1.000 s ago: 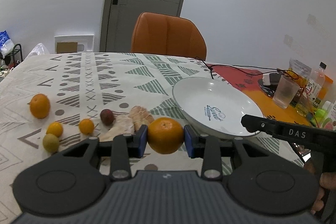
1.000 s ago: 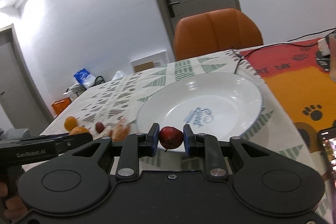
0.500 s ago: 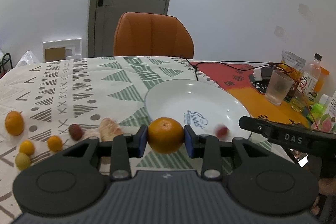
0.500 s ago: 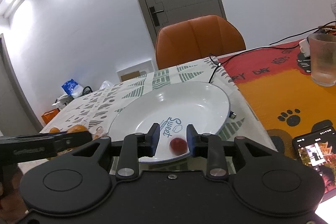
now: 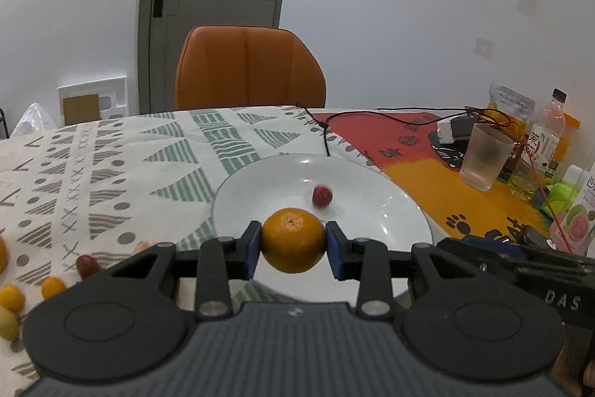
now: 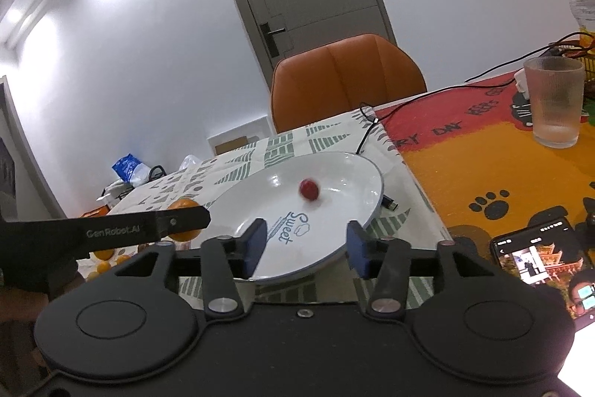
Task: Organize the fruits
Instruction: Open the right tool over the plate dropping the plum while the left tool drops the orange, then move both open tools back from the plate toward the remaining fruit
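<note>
Left wrist view: left gripper [image 5: 293,240] clamped on orange [image 5: 293,240], blue pads pressing its two sides at the widest part, held just above near rim of white plate [image 5: 390,207]. Firm rind, round, fairly light by the look; likely to roll once released, so best set low into plate's hollow rather than dropped. Small red fruit [image 5: 322,196] lying inside plate, blurred, possibly rolling. More small fruits [image 5: 52,287] loose on patterned tablecloth [image 5: 111,166] at far left, well apart from plate. Glass cup [image 5: 485,155] and bottles standing off to the right.

Right wrist view: right gripper [image 6: 304,244] spread wide, nothing between its pads, hovering over plate's near edge [image 6: 357,240]. Red fruit [image 6: 309,189] resting near plate's middle, smeared in the frame. Small, smooth-skinned, probably soft; light pinch across its middle advisable if moved. Orange partly hidden behind the other tool's black finger. Phone [image 6: 539,255] lying on orange mat at right.
</note>
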`<state>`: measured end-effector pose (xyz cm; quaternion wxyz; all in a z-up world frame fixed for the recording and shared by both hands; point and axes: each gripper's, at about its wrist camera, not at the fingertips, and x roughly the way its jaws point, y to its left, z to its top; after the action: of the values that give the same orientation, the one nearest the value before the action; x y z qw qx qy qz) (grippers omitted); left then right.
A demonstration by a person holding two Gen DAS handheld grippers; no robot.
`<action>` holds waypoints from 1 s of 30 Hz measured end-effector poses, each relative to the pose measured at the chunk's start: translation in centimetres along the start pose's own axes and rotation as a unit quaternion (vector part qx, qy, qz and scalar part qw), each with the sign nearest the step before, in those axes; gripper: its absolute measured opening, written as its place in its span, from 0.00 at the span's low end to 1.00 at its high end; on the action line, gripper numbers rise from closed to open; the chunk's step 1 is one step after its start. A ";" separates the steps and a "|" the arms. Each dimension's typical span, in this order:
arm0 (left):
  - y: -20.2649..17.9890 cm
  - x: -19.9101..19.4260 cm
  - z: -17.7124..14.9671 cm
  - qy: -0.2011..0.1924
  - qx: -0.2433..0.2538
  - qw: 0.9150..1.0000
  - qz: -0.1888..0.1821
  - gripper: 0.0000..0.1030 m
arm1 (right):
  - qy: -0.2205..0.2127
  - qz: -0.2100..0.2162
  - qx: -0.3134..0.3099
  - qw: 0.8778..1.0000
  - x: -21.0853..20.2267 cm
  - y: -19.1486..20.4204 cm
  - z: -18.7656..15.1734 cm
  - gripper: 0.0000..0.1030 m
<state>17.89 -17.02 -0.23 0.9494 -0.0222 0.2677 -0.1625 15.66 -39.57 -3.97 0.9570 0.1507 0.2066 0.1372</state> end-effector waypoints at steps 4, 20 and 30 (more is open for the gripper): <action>-0.3 0.5 0.3 0.000 0.001 1.000 -0.001 0.34 | -0.007 -0.006 0.007 1.000 -0.3 -0.3 0.0 0.67; -0.1 -0.2 0.5 -0.008 -0.005 1.000 0.019 0.47 | -0.025 -0.020 0.009 0.999 -1.0 -0.6 0.4 1.00; 2.8 -3.0 0.0 -0.021 -0.041 0.998 0.052 0.76 | -0.022 -0.015 -0.009 1.000 -0.9 1.3 0.5 1.00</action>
<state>16.32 -13.39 0.87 0.9603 -0.0501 0.2550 -0.1011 14.85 -38.78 -2.83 0.9647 0.1418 0.1860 0.1212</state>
